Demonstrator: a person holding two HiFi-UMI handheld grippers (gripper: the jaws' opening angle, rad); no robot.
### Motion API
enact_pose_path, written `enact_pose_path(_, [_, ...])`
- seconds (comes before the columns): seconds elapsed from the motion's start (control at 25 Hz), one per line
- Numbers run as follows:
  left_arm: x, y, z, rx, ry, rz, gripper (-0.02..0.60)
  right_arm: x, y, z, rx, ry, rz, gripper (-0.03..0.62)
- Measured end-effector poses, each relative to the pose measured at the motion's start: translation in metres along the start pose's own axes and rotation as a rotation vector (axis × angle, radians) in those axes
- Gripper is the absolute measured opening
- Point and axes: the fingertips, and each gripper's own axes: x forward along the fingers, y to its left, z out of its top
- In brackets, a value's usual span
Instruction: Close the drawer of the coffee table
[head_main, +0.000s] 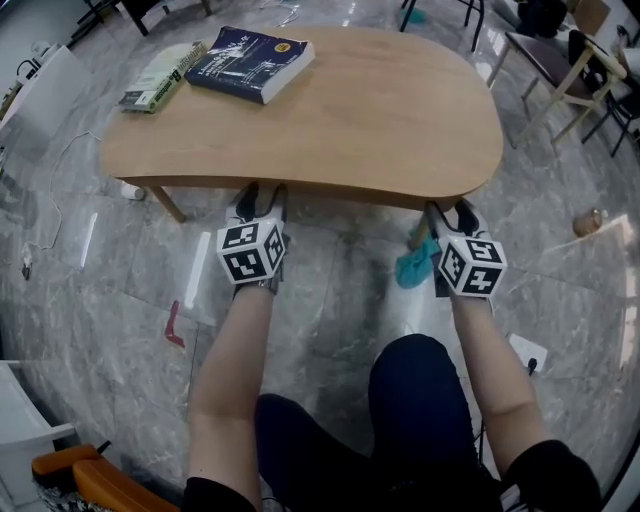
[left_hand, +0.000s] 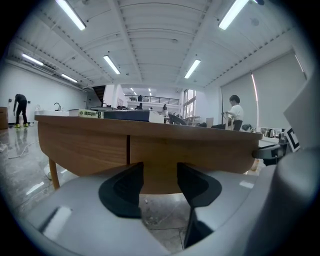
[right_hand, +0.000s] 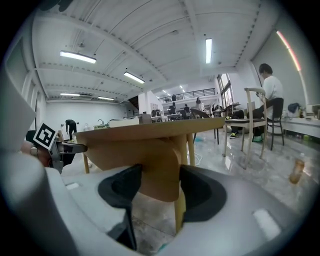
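Observation:
The oval wooden coffee table (head_main: 350, 110) stands in front of me. Its drawer front (left_hand: 200, 150) lies under the near edge, right of a vertical seam, and looks flush with the fixed panel beside it. My left gripper (head_main: 262, 192) is at that edge left of centre. Its jaws are apart, and the wood shows in the gap of the left gripper (left_hand: 160, 181). My right gripper (head_main: 452, 208) is at the edge further right. In its own view the right gripper (right_hand: 160, 186) is open around the curved end of the front (right_hand: 155, 165). Whether the pads touch wood I cannot tell.
Two books (head_main: 250, 62) (head_main: 160, 75) lie on the far left of the tabletop. A teal cloth (head_main: 412, 265) hangs beside my right gripper. A light wooden chair (head_main: 560, 70) stands at the right and a bottle (head_main: 588, 222) on the marble floor. My knee (head_main: 420, 400) is below.

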Motion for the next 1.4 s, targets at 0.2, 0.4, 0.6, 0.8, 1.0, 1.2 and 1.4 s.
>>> enact_pose_path(0.2, [0.007,-0.001,0.000,-0.010,0.002,-0.004,0.220,0.003,-0.002,0.001,-0.003,-0.011,0.001,0.245])
enact_pose_path(0.4, [0.007,0.002,0.000,-0.004,-0.008,-0.005,0.212,0.005,-0.001,0.001,-0.008,-0.023,0.004,0.245])
enact_pose_path(0.6, [0.000,-0.002,0.001,-0.012,-0.003,-0.016,0.213,-0.002,-0.004,-0.002,-0.011,0.013,-0.001,0.245])
enact_pose_path(0.8, [-0.032,-0.011,0.012,-0.049,0.021,-0.030,0.173,-0.028,-0.004,0.002,-0.015,0.099,-0.010,0.244])
enact_pose_path(1.0, [-0.085,-0.021,0.021,-0.125,0.141,-0.025,0.006,-0.069,0.037,0.033,-0.010,0.220,0.127,0.147])
enact_pose_path(1.2, [-0.153,-0.042,0.080,-0.191,0.213,-0.007,0.006,-0.115,0.090,0.113,0.006,0.293,0.288,0.002])
enact_pose_path(1.4, [-0.226,-0.075,0.178,-0.138,0.217,-0.030,0.006,-0.162,0.134,0.217,-0.028,0.298,0.377,0.002])
